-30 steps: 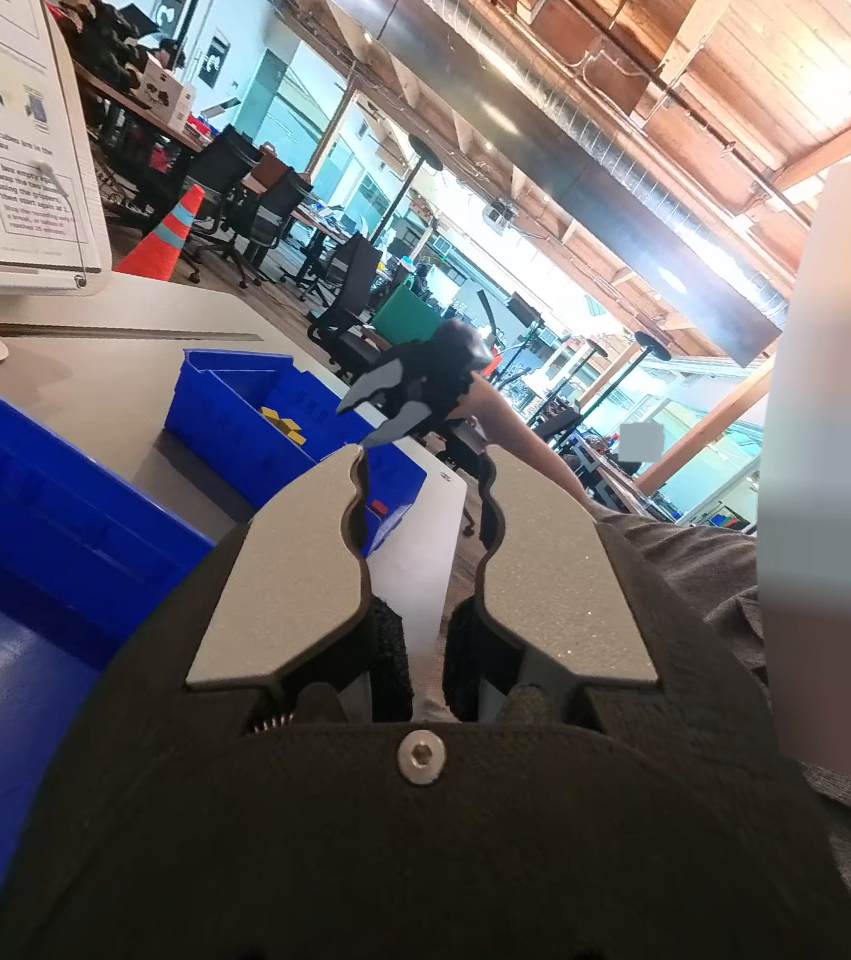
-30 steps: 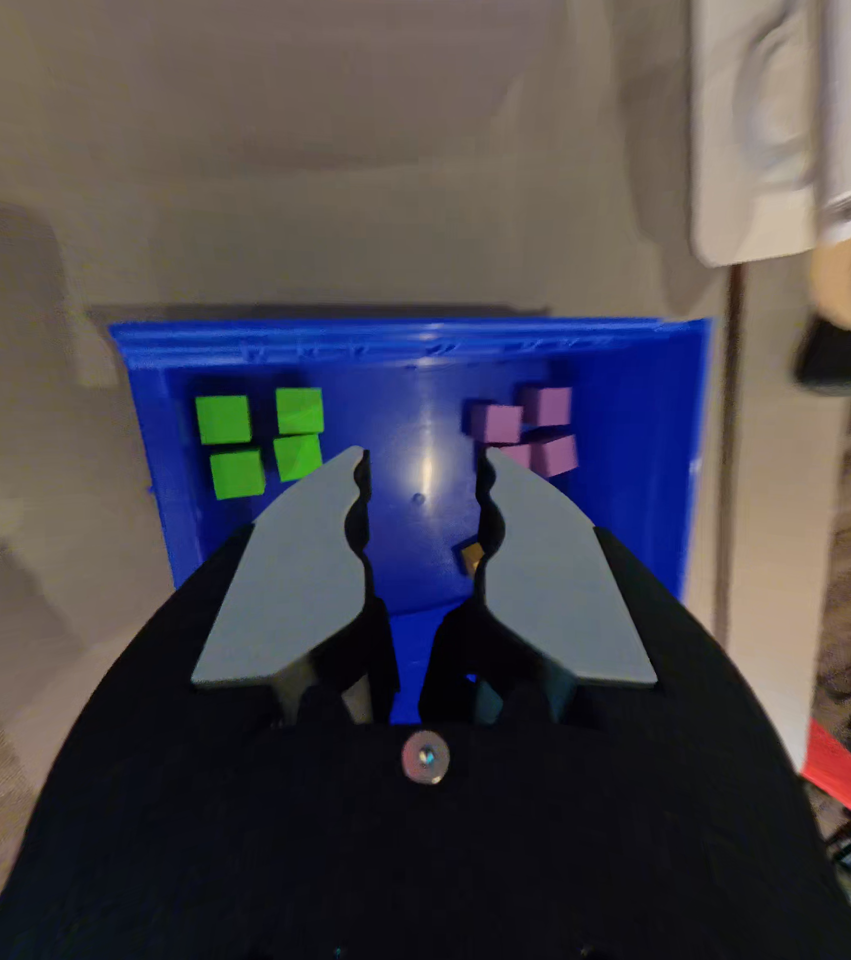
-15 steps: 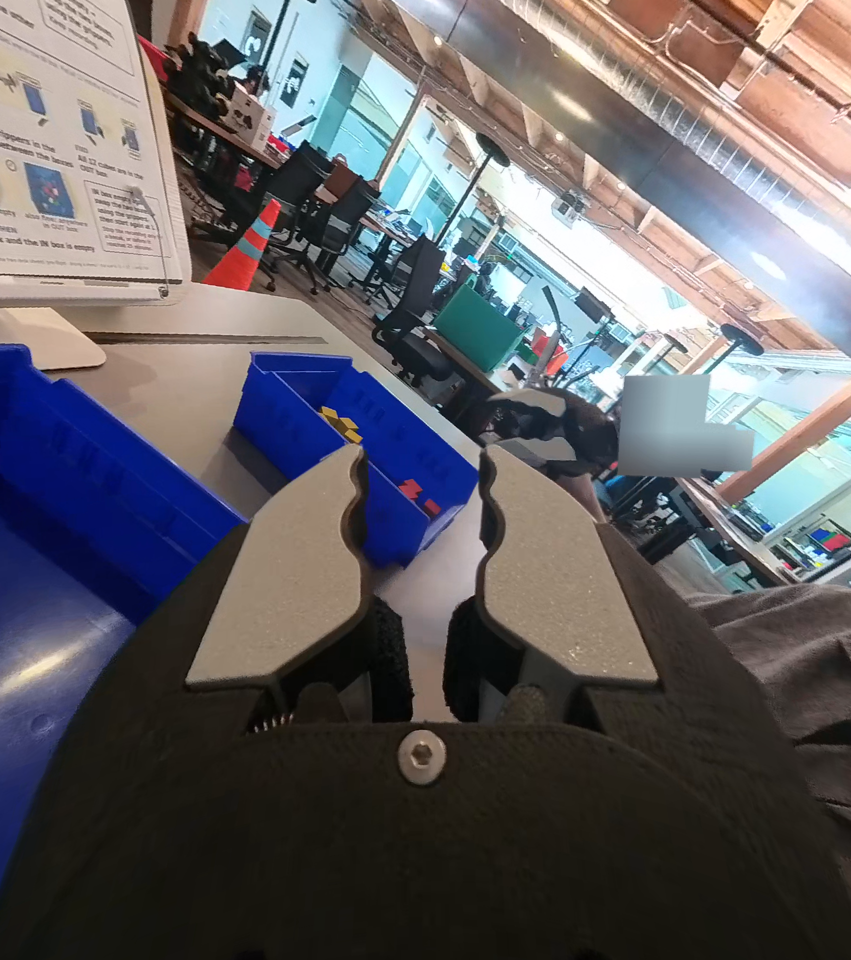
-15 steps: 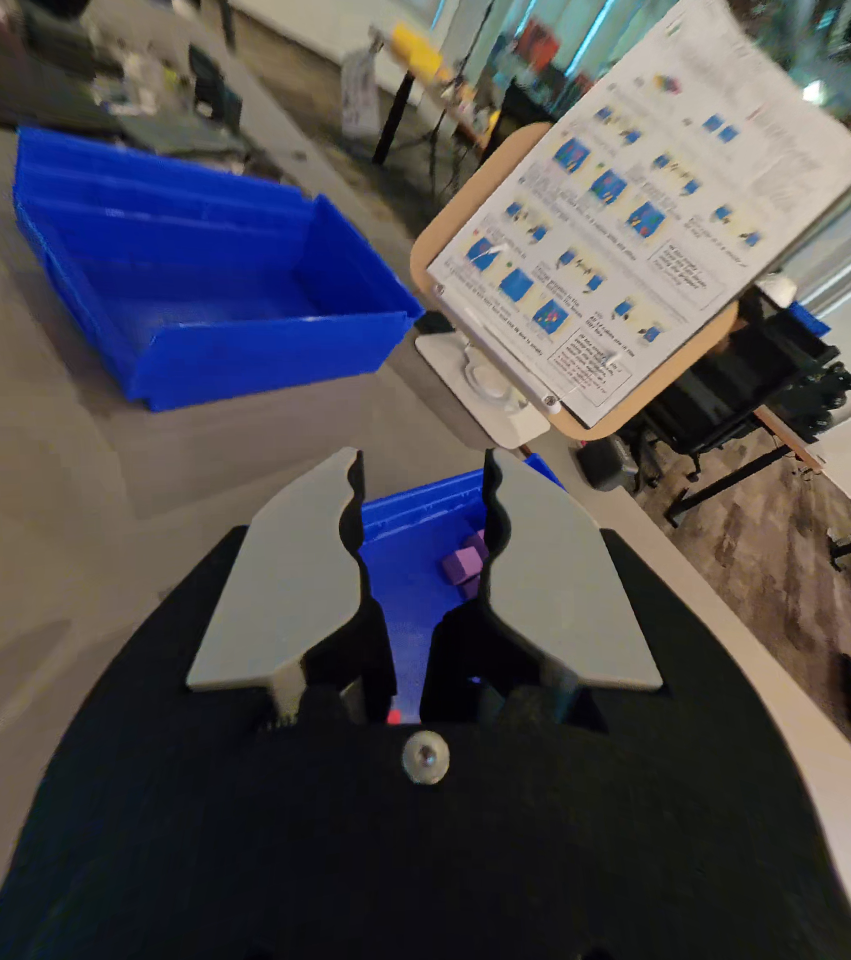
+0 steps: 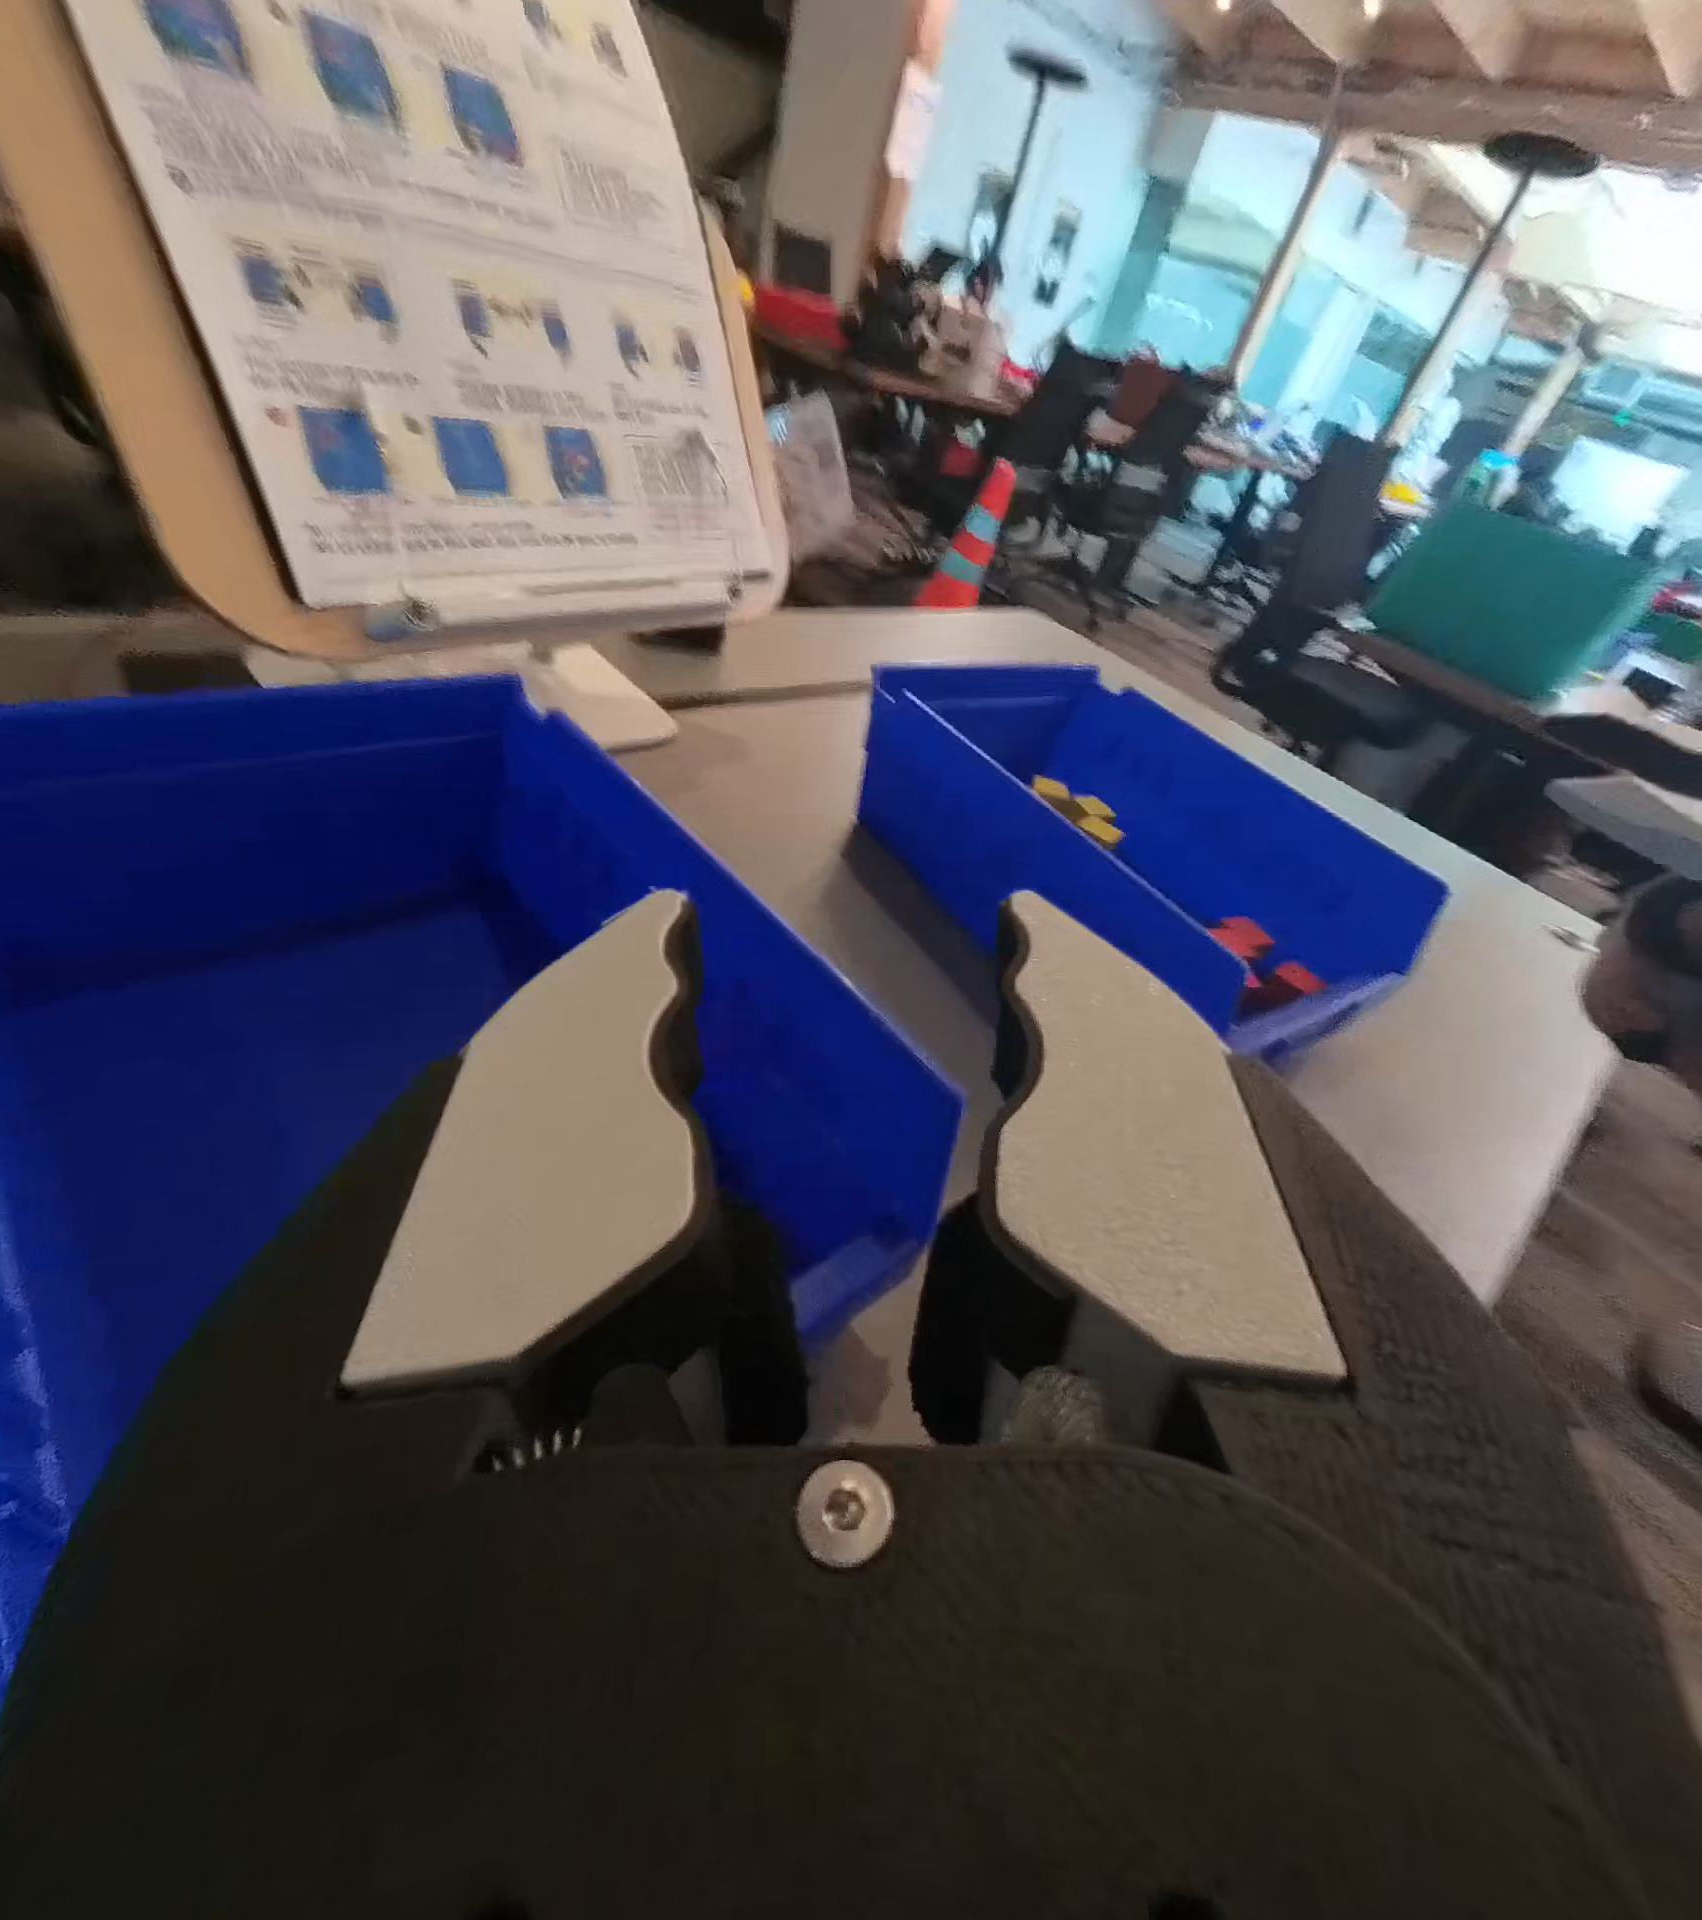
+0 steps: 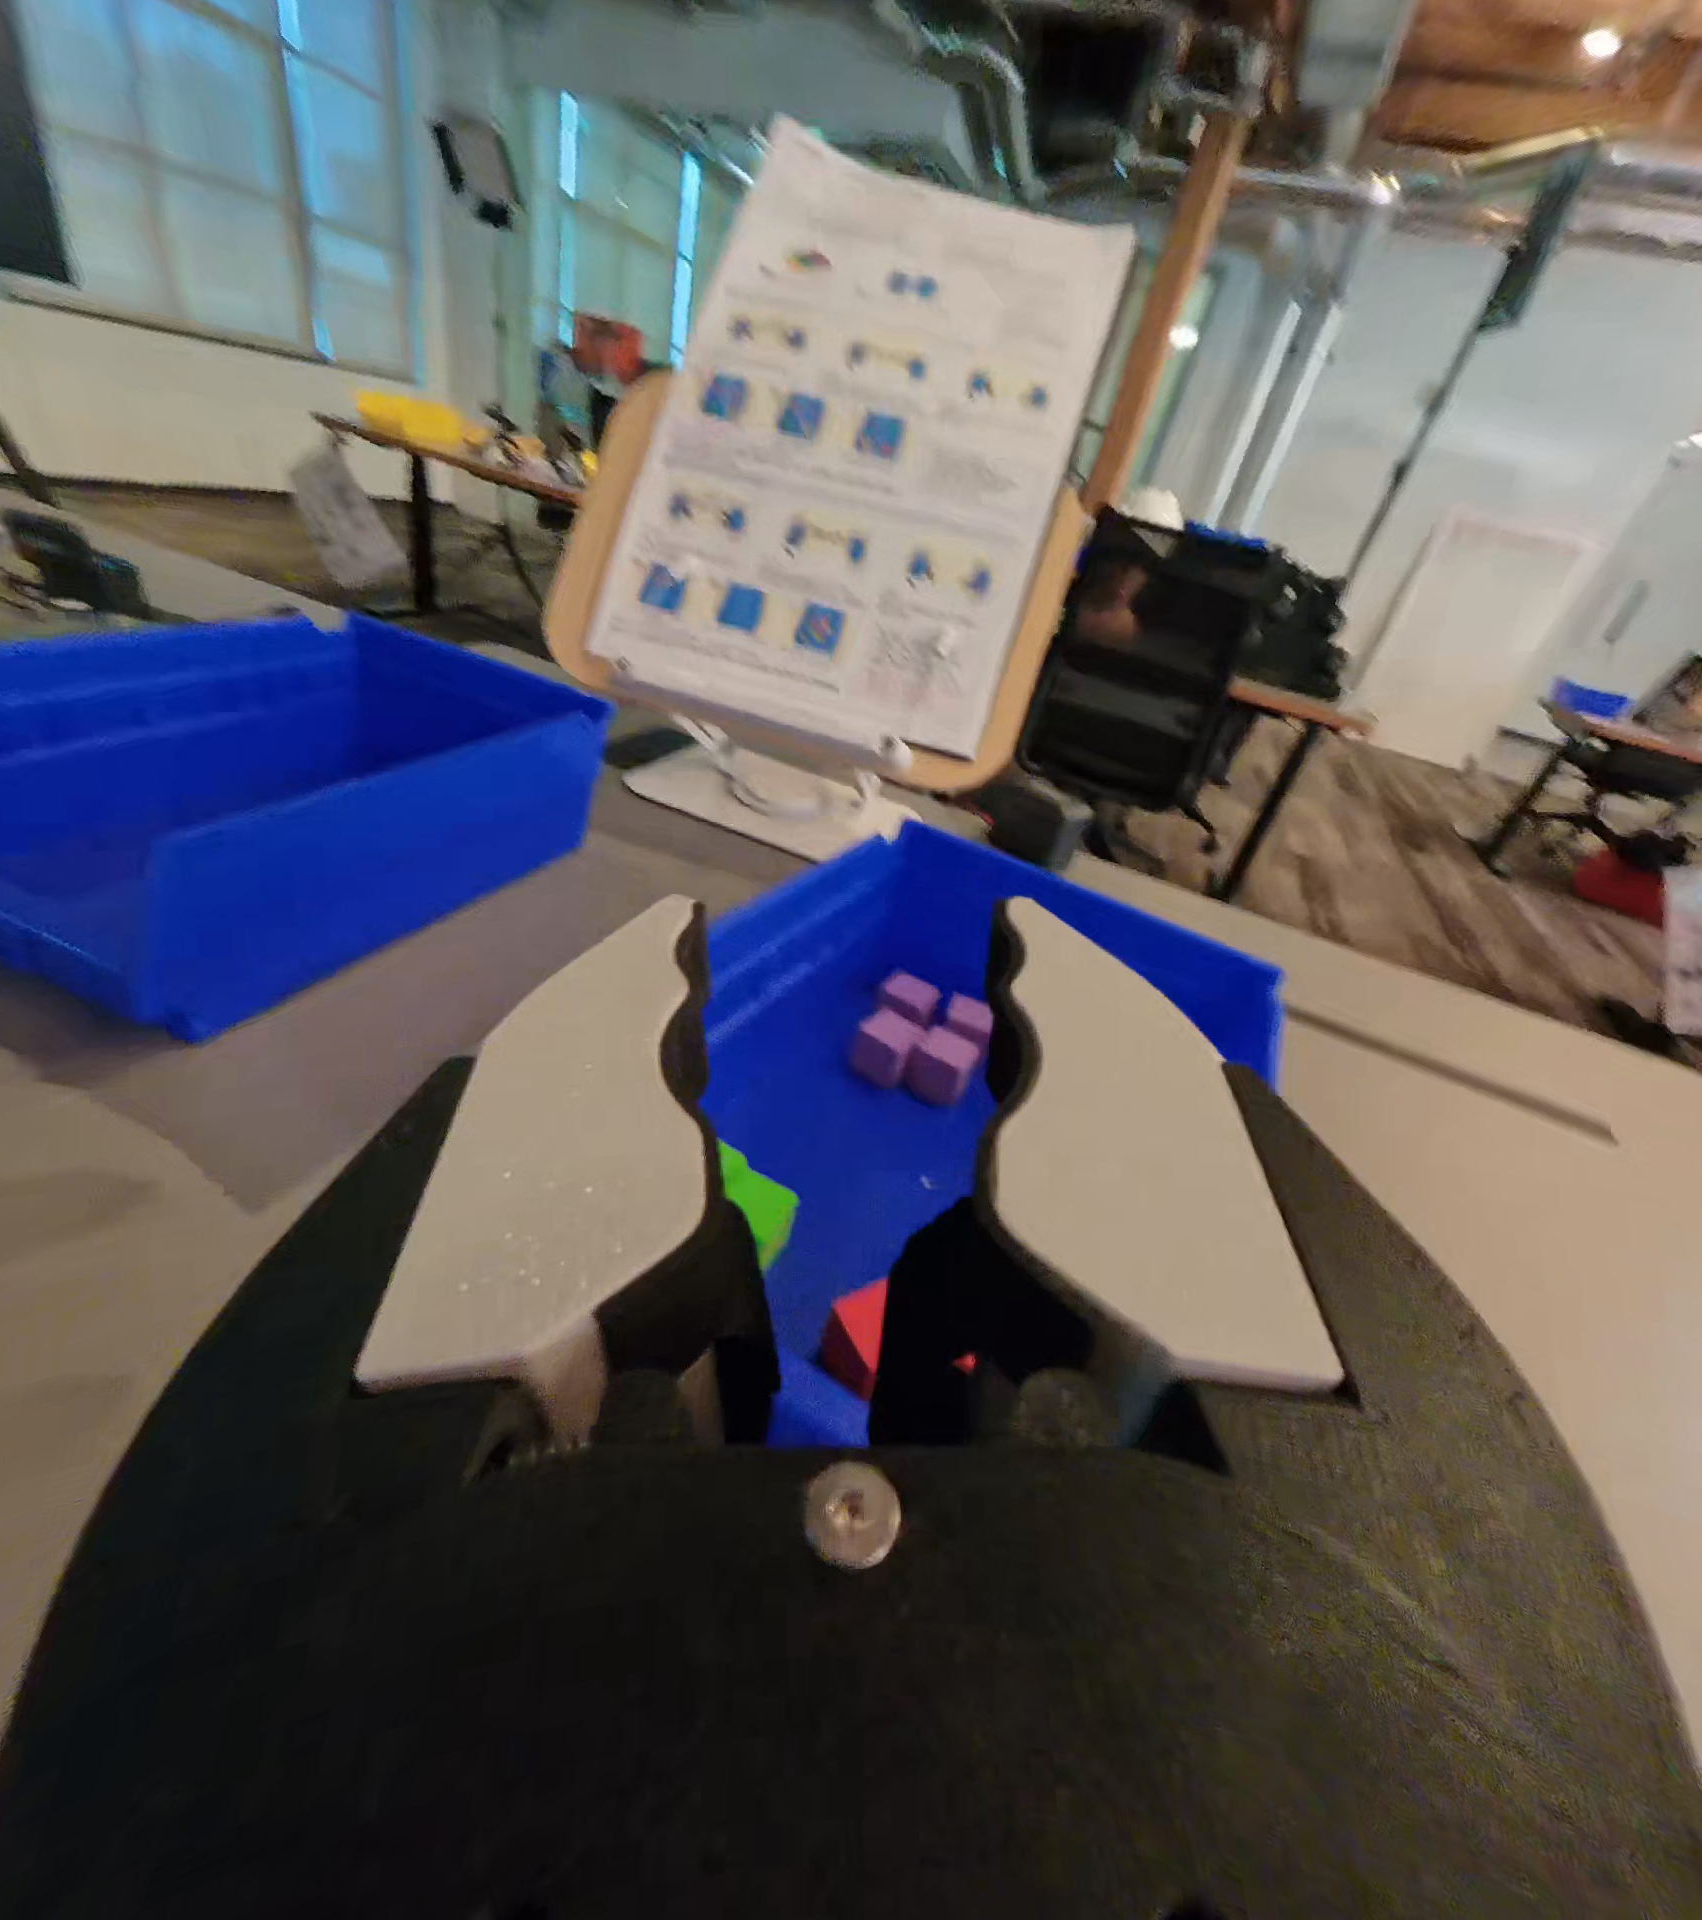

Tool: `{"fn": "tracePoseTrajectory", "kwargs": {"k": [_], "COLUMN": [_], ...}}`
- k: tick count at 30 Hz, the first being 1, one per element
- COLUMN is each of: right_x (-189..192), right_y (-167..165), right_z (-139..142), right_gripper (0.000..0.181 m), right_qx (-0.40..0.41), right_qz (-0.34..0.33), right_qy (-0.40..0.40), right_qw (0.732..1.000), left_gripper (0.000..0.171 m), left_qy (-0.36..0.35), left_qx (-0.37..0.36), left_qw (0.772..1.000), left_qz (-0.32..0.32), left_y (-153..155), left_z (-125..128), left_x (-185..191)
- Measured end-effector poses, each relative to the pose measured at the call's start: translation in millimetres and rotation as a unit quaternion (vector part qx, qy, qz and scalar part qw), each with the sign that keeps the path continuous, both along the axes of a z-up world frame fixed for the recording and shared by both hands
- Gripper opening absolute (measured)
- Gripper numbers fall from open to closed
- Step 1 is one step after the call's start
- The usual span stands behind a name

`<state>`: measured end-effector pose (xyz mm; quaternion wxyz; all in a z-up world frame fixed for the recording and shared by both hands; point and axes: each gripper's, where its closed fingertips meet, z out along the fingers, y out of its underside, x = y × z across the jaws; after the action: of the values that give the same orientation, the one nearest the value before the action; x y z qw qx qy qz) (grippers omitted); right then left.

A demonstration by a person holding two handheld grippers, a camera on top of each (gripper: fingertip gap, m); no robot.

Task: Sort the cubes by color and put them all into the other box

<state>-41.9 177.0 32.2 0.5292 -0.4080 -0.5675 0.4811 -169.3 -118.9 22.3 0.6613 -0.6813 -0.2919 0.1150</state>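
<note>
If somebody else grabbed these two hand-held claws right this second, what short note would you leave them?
Left gripper: open, holding nothing, above the right wall of the large blue plastic bin, which looks empty.
Right gripper: open, holding nothing, above the smaller blue plastic bin.
That bin holds four purple cubes, a green cube, red cubes; yellow cubes show in the left view.
Done: no cube is in the large bin.
Left: no task was given, so I cannot say.

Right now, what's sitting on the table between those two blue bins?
Nothing: in the left wrist view, only bare grey table separates the empty blue bin from the blue bin of cubes. The right wrist view shows the same bare strip.
</note>
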Motion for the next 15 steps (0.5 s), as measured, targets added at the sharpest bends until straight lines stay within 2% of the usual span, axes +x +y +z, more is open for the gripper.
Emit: {"fn": "tracePoseTrajectory", "kwargs": {"k": [2, 3, 8, 11, 15], "right_x": [0, 1, 14, 26, 42], "right_y": [10, 12, 21, 19, 10], "right_z": [-17, -25, -54, -69, -87], "right_gripper": [0.069, 0.072, 0.072, 0.068, 0.066], "right_qx": [-0.015, -0.025, -0.053, -0.070, -0.053], "right_qz": [-0.025, -0.026, -0.054, -0.067, -0.091], "right_qy": [-0.025, -0.036, -0.040, -0.039, -0.042], "right_qw": [0.999, 0.999, 0.996, 0.995, 0.994], "left_gripper": [0.058, 0.062, 0.082, 0.083, 0.076], "left_qy": [0.029, 0.033, 0.031, 0.025, 0.049], "left_qx": [0.005, 0.001, -0.024, -0.031, -0.058], "left_qw": [0.999, 0.998, 0.995, 0.995, 0.987], "left_qz": [0.030, 0.047, 0.095, 0.089, 0.140], "left_y": [-4, -7, -17, -12, -20], "left_z": [-5, -9, -38, -52, -71], "left_x": [2, 3, 13, 30, 44]}}
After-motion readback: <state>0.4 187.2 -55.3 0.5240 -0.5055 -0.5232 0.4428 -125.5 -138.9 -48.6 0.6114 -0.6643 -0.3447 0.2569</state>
